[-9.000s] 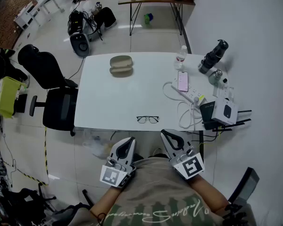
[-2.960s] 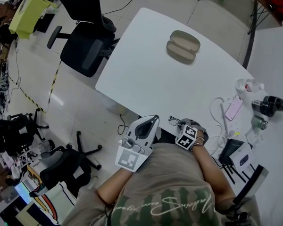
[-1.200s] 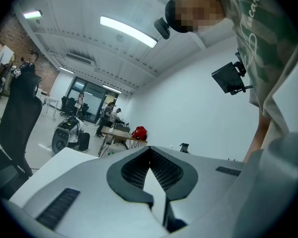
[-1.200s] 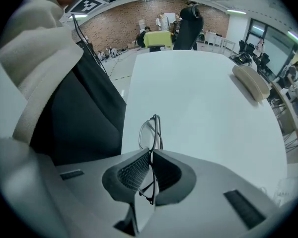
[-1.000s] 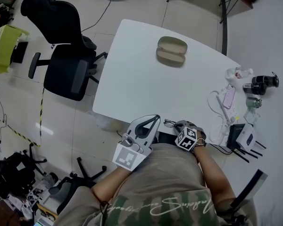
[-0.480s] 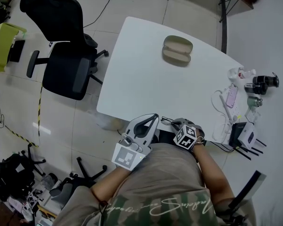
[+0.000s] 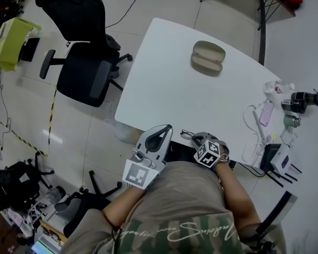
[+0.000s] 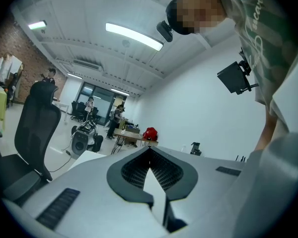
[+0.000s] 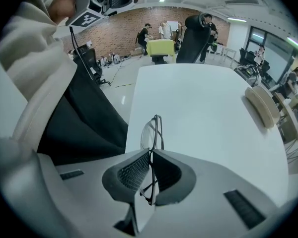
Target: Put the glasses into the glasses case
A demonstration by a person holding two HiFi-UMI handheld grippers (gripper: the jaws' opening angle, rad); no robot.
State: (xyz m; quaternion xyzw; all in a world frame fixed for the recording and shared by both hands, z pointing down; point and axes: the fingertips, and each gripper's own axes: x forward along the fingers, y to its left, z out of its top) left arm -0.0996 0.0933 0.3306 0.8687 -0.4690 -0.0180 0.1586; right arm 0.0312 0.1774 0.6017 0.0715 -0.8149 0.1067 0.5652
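Observation:
The thin black-framed glasses (image 9: 153, 133) are pinched between the jaws of my right gripper (image 9: 150, 155), which is shut on them at the table's near edge; the lenses stick out past the jaw tips. In the head view the glasses (image 7: 188, 135) show just left of the right gripper (image 7: 197, 138). The open beige glasses case (image 7: 208, 57) lies at the far side of the white table (image 7: 169, 89); the case (image 9: 262, 104) sits far right in the right gripper view. My left gripper (image 7: 162, 129) is shut and holds nothing, just off the table's near edge (image 8: 148, 155).
A black office chair (image 7: 79, 52) stands left of the table. At the table's right end lie a phone (image 7: 266, 112), a white power strip with cables (image 7: 257, 134), a bottle (image 7: 278, 88), a black router (image 7: 282, 160) and small devices. People stand far off in the room.
Over the last second the view has shifted slightly; both grippers stay at the near edge with the glasses held in the right one. Nine seconds ago the glasses lay free on the table.

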